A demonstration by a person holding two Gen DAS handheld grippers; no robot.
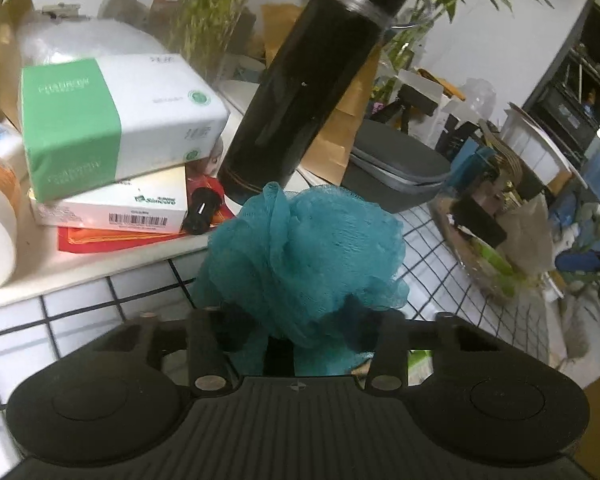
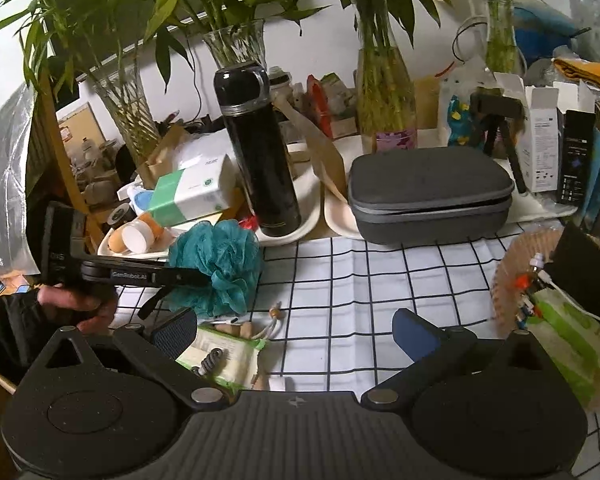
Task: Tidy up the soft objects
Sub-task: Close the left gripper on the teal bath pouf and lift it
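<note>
A: Where does the left wrist view sit?
B: Close behind the teal loofah (image 1: 306, 256), tilted.
A: The right?
B: Farther back, level; both share the black flask (image 2: 260, 152).

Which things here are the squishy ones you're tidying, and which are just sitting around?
For the job: teal mesh bath pouf, held in the left gripper; green-and-white soft tissue pack.

Just lying about: tall black flask, grey zip case, glass vase of bamboo.
</note>
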